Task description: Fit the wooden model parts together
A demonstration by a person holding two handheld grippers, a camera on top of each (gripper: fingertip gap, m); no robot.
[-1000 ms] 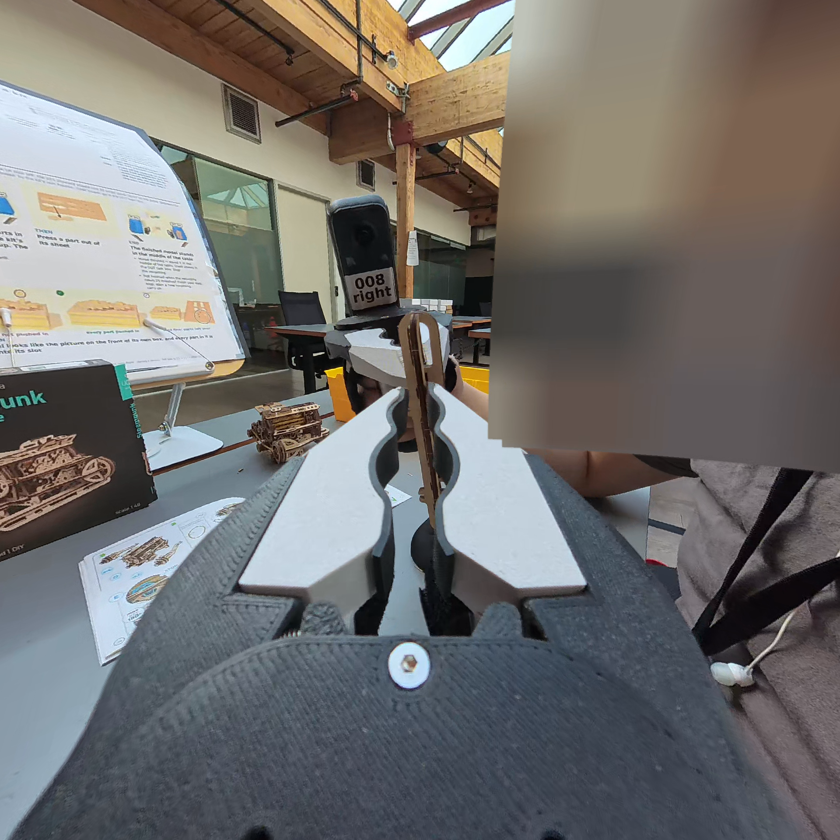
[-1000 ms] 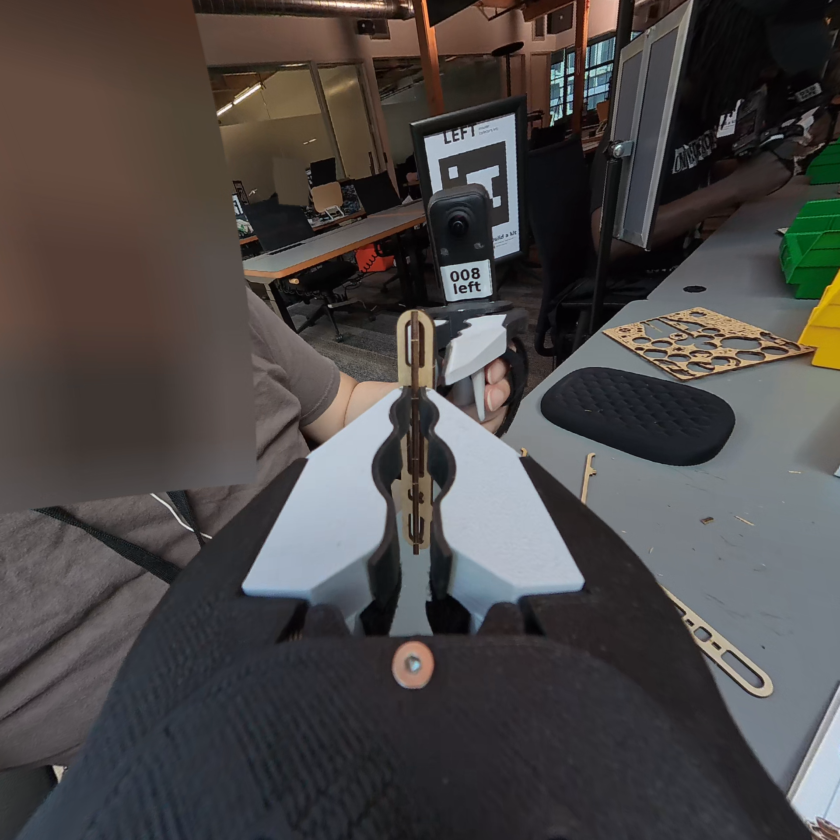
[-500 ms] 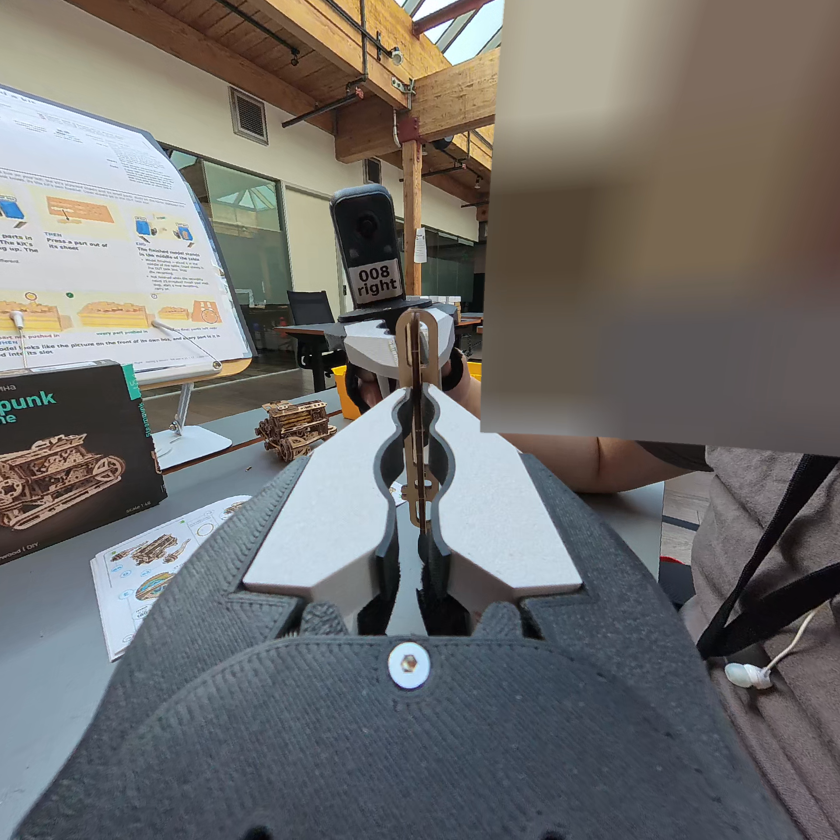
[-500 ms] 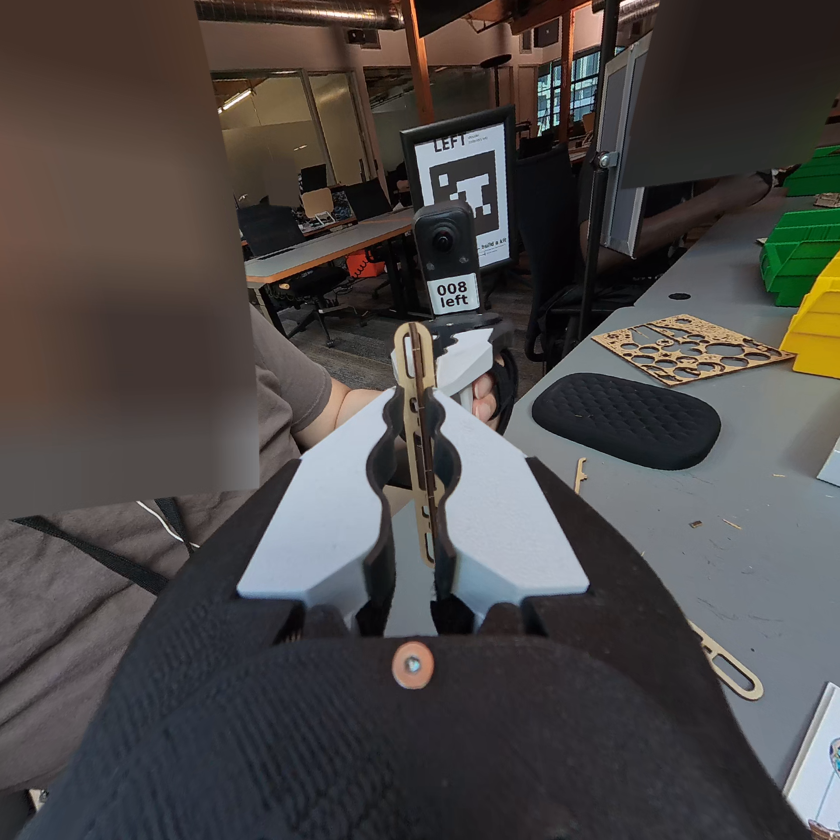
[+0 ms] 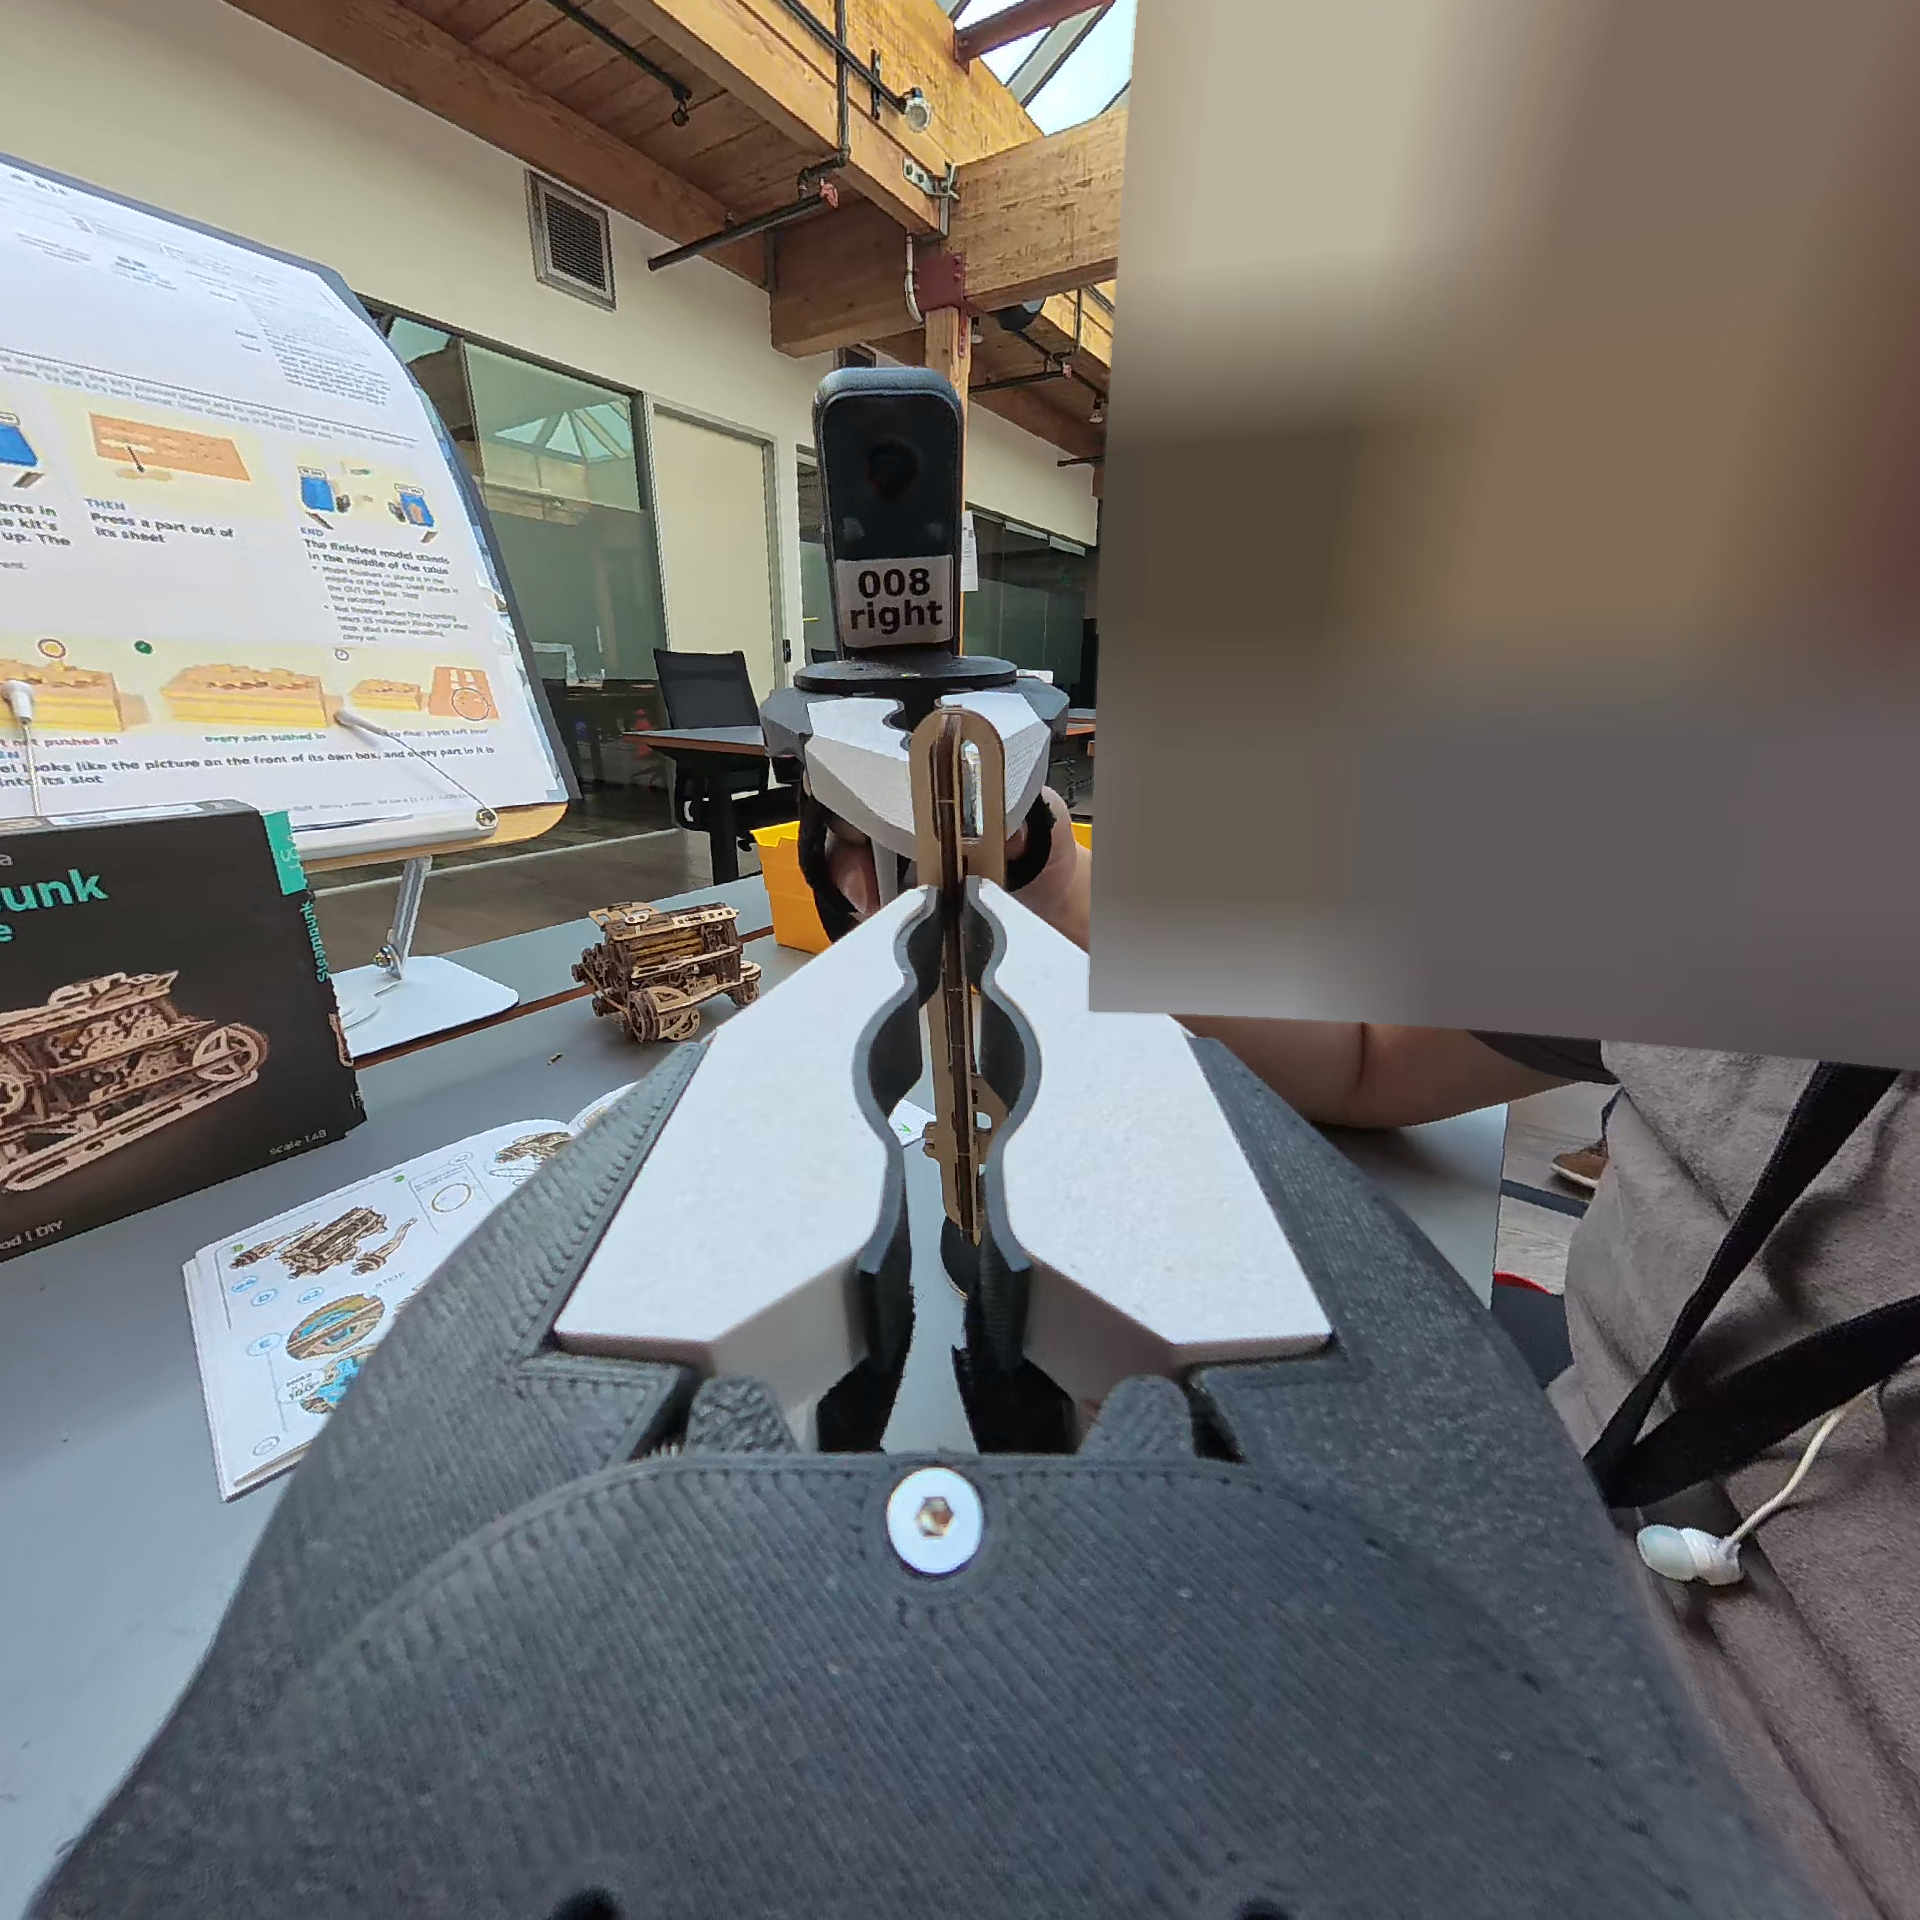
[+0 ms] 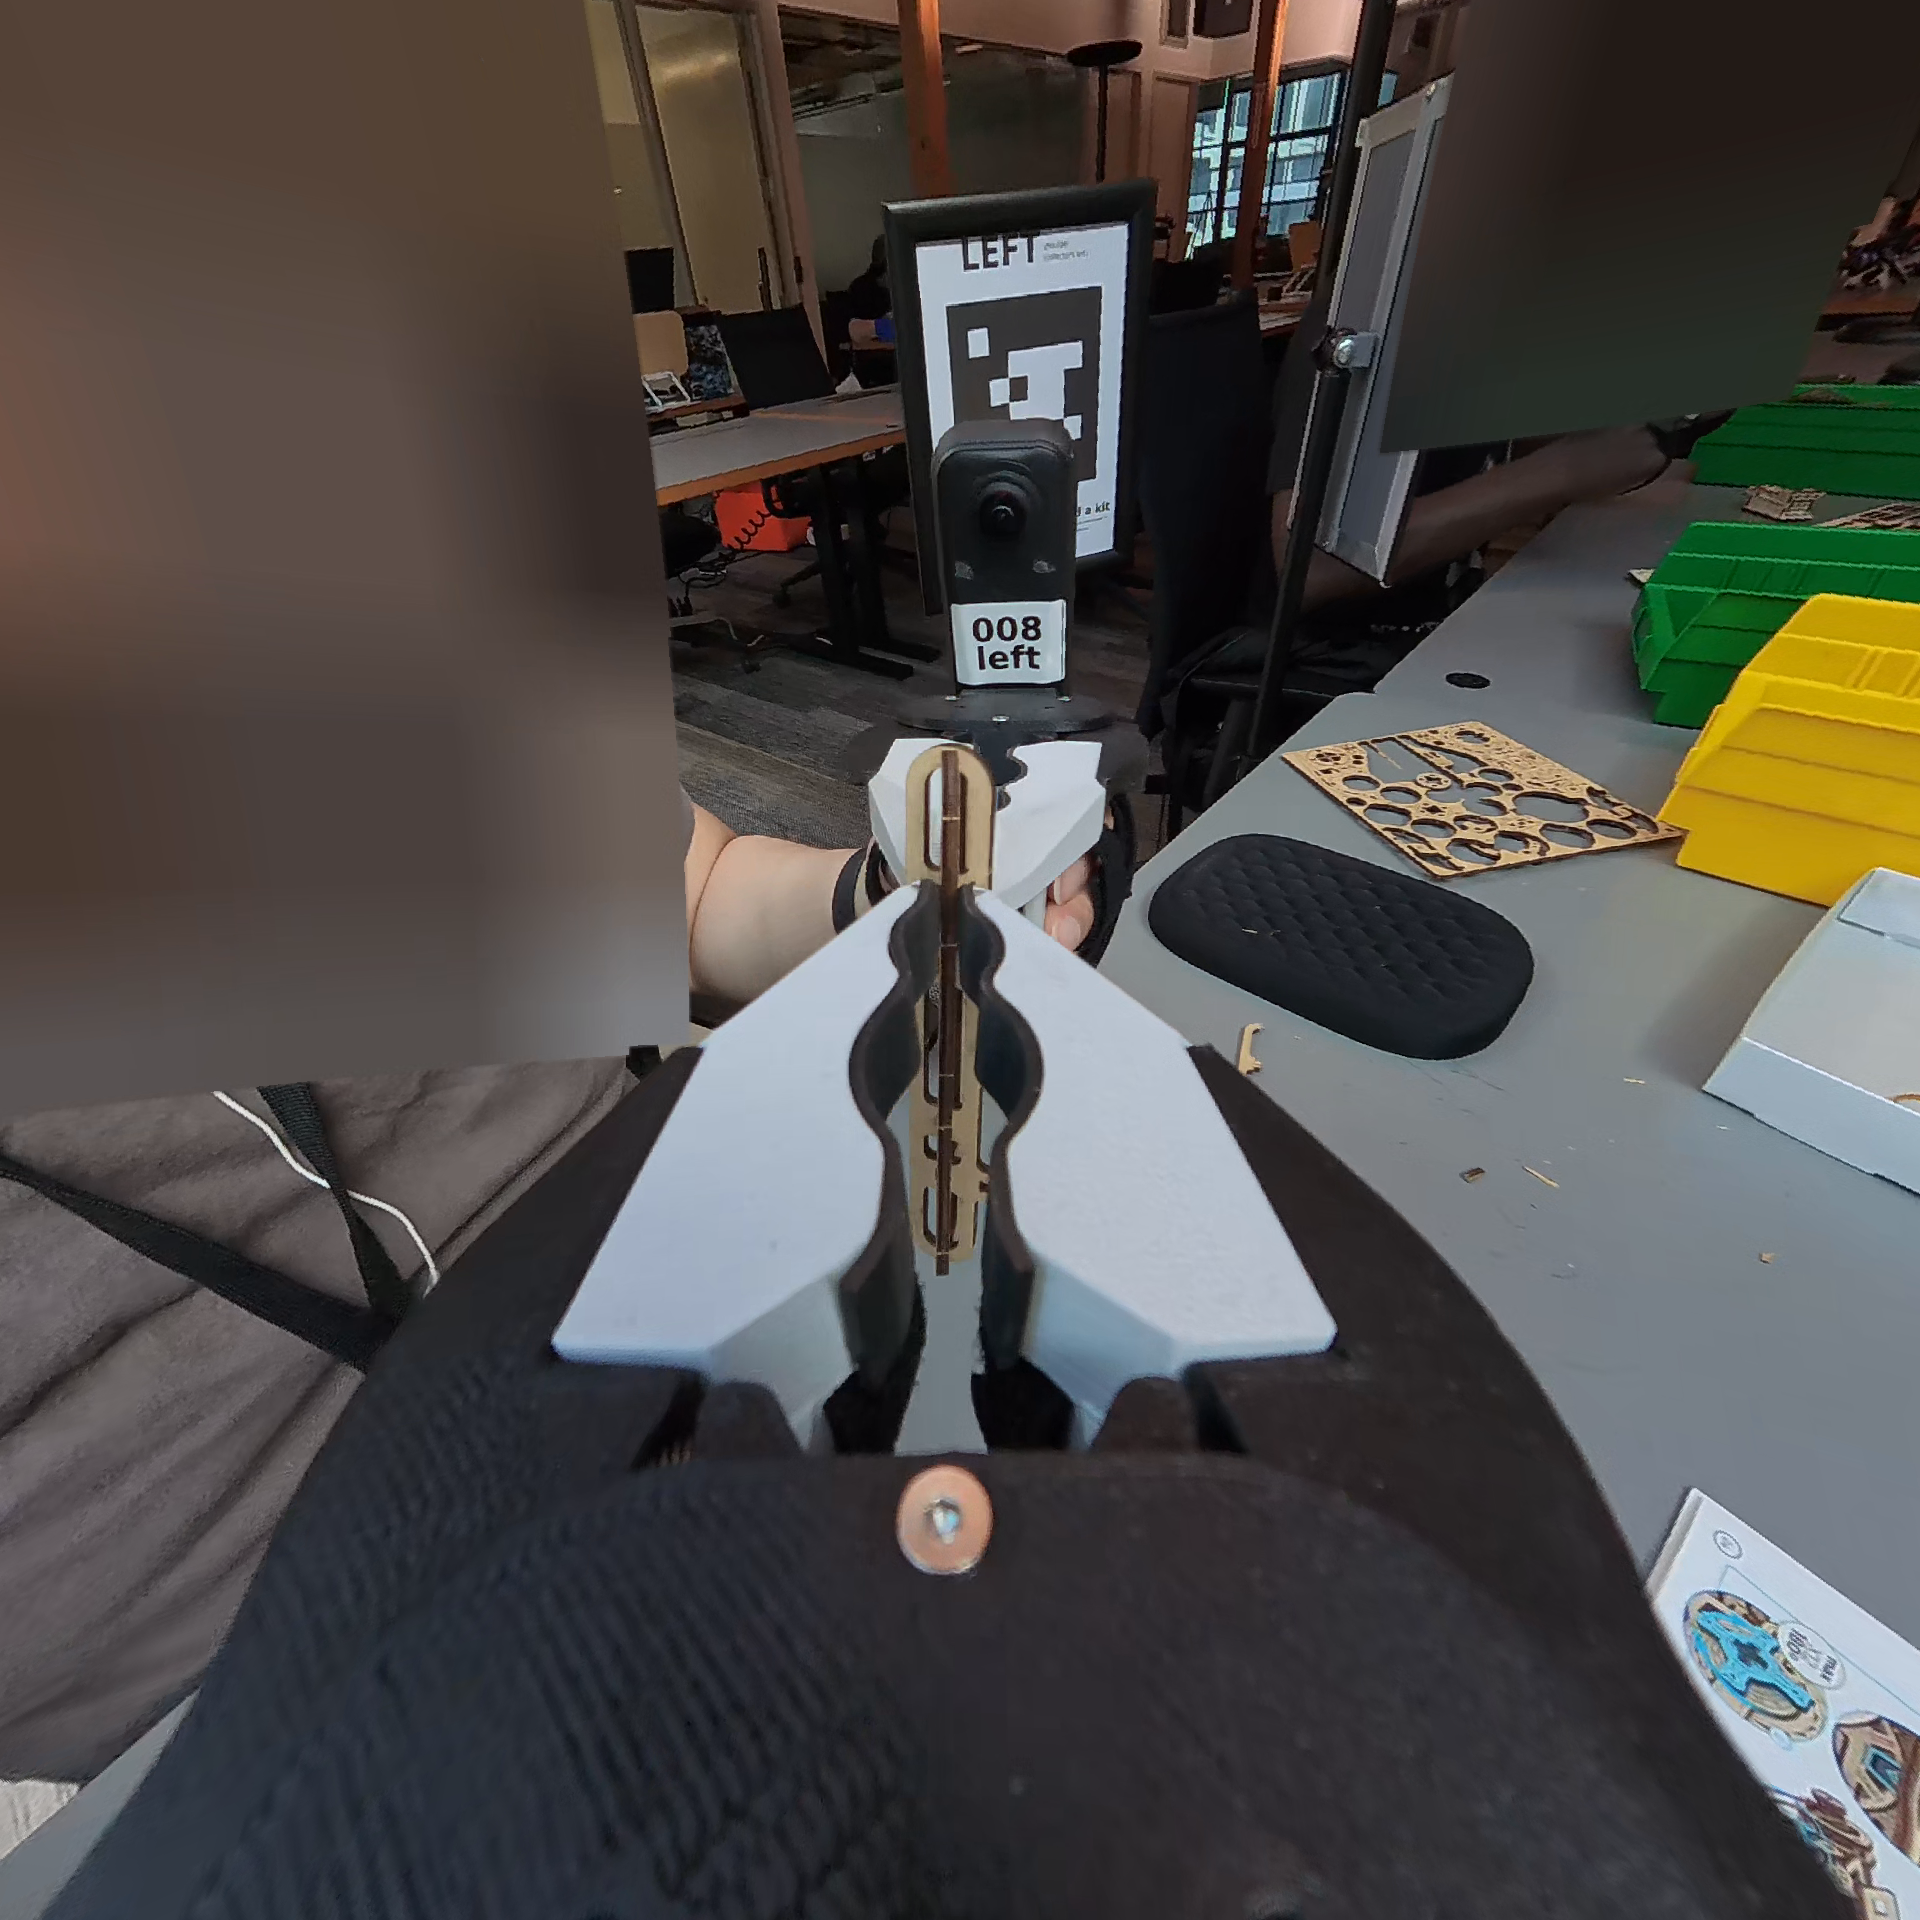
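Observation:
My left gripper is shut on a thin slotted wooden strip that runs along the jaws, its looped end sticking out past the fingertips. My right gripper is shut the same way on a pale slotted wooden strip, with a darker thin piece edge-on along its slot. The two grippers face each other above the table edge, tips close. The right gripper shows beyond the strip in the left wrist view. The left gripper shows likewise in the right wrist view. I cannot tell where the strips join.
A finished wooden model, a black kit box, a booklet and an instruction board on a stand are on the grey table. A black pad, a punched wooden sheet, yellow bins, green bins and a white box are also there. Left and right tips are no more than a few centimetres apart.
The strip in my left gripper has gone from slanted to straight along the jaws. The right gripper has swung a little toward the table. Both grippers stay shut, facing each other.

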